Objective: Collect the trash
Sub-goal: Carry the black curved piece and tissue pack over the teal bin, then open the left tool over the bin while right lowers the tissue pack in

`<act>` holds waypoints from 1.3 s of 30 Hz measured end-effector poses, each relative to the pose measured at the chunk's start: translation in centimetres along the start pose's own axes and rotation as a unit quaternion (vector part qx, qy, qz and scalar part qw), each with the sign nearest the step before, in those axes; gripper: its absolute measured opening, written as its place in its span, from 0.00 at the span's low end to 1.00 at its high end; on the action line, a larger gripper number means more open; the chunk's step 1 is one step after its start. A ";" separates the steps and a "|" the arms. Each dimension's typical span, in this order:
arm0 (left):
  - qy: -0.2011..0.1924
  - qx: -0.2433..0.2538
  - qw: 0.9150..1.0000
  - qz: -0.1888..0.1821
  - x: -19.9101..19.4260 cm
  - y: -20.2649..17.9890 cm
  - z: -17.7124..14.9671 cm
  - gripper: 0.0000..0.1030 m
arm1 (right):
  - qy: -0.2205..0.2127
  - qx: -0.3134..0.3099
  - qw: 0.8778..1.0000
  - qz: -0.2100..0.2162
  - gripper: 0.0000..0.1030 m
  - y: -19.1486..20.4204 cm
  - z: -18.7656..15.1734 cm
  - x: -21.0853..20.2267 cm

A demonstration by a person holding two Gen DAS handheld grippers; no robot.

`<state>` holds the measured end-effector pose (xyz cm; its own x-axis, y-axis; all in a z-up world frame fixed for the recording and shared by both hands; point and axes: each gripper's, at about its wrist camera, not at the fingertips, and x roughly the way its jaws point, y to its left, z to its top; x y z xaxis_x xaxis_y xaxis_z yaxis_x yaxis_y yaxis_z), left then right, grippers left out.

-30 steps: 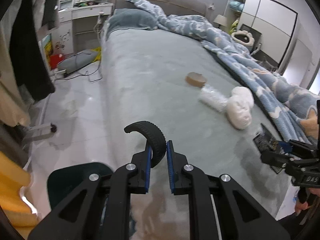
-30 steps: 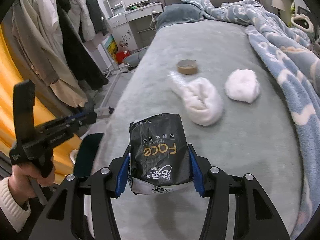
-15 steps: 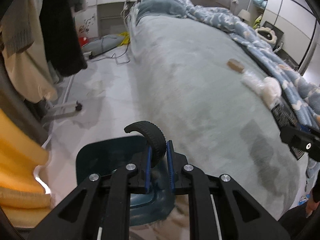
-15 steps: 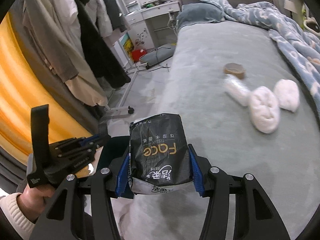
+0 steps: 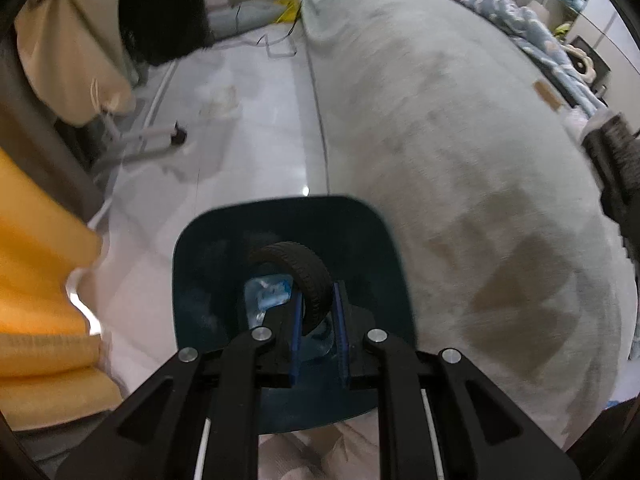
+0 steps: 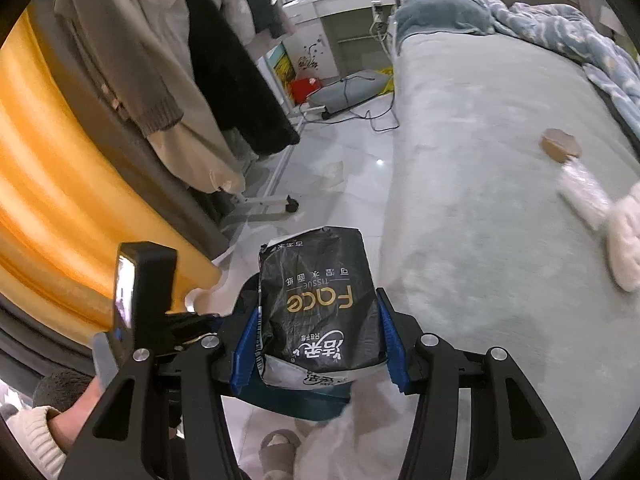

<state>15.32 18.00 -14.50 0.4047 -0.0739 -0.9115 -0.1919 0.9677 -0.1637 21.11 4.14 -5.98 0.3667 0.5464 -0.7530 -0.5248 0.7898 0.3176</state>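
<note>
My left gripper (image 5: 318,312) is shut on a small black rubber tyre (image 5: 308,276) and hangs over the open mouth of a dark teal bin (image 5: 360,236) on the floor beside the bed. A bluish plastic wrapper (image 5: 268,296) lies inside the bin. My right gripper (image 6: 318,340) is shut on a black tissue packet (image 6: 316,304) with gold lettering, held above the floor near the bin (image 6: 304,404). Left on the grey bed are a brown tape roll (image 6: 560,145), a clear crumpled wrapper (image 6: 582,188) and a white wad (image 6: 626,236).
A clothes rack with hanging coats (image 6: 224,60) and its wheeled foot (image 6: 292,204) stands left of the aisle, before an orange curtain (image 6: 48,184). Cables (image 6: 372,116) lie on the tiled floor. A blue blanket (image 6: 560,28) covers the bed's far side. A slippered foot (image 6: 280,452) is below.
Both grippers have swung left off the bed toward the floor. The left one has dropped over the teal bin with the tyre; the right has followed with the tissue packet.
</note>
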 end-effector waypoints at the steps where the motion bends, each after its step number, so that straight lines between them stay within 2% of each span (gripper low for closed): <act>1: 0.007 -0.005 1.000 0.002 0.4 0.5 -0.1 0.16 | 0.001 0.003 1.000 0.003 0.52 0.3 0.1 0.3; 7: 0.049 -0.029 0.998 -0.007 2.3 3.4 -1.0 0.17 | 0.011 0.011 1.000 0.011 0.52 1.3 0.6 2.5; 8: 0.053 -0.031 0.998 -0.005 2.5 3.9 -1.2 0.21 | 0.014 0.016 1.000 0.014 0.52 1.4 0.7 3.1; 9: 0.057 -0.035 0.998 -0.007 2.6 4.3 -1.3 0.36 | 0.016 0.020 1.000 0.015 0.52 1.6 0.8 3.5; 10: 0.058 -0.039 0.997 -0.011 2.6 4.7 -1.4 0.45 | 0.018 0.022 0.999 0.016 0.52 1.7 0.9 3.8; 12: 0.058 -0.044 0.997 -0.019 2.5 5.4 -1.6 0.50 | 0.025 0.022 0.999 0.016 0.52 2.2 1.0 4.9; 16: 0.049 -0.048 0.997 -0.043 1.7 6.5 -1.8 0.67 | 0.039 0.018 0.999 0.016 0.52 3.1 0.9 6.7; 20: 0.026 -0.048 0.997 -0.057 0.3 7.5 -2.0 0.75 | 0.059 0.019 0.998 0.012 0.52 3.6 0.4 8.8; 22: 0.014 -0.055 0.996 -0.063 -0.4 8.1 -1.9 0.84 | 0.067 0.016 0.998 0.009 0.52 3.9 0.3 9.7; 24: -0.004 -0.057 0.997 -0.054 -1.3 8.7 -2.0 0.87 | 0.078 0.010 0.997 0.004 0.52 4.1 0.0 10.7; 27: -0.030 -0.049 0.998 -0.020 -2.2 9.6 -2.0 0.91 | 0.097 0.003 0.995 -0.004 0.52 4.5 -0.5 12.3; 32: -0.043 -0.049 0.998 -0.003 -3.1 10.7 -2.2 0.91 | 0.125 -0.009 0.992 -0.021 0.52 5.0 -1.3 14.6; 36: -0.065 -0.050 0.996 0.035 -4.2 11.4 -2.3 0.94 | 0.139 -0.003 0.990 -0.026 0.52 4.8 -2.0 15.9; 39: -0.077 -0.051 0.995 0.042 -5.2 11.8 -2.5 0.95 | 0.151 -0.004 0.988 -0.031 0.52 4.8 -2.5 17.1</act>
<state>8.76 29.19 -12.65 0.5133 0.0519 -0.8566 -0.3179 0.9387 -0.1336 22.89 16.62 -18.81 0.1533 0.3891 -0.9084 -0.5154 0.8158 0.2625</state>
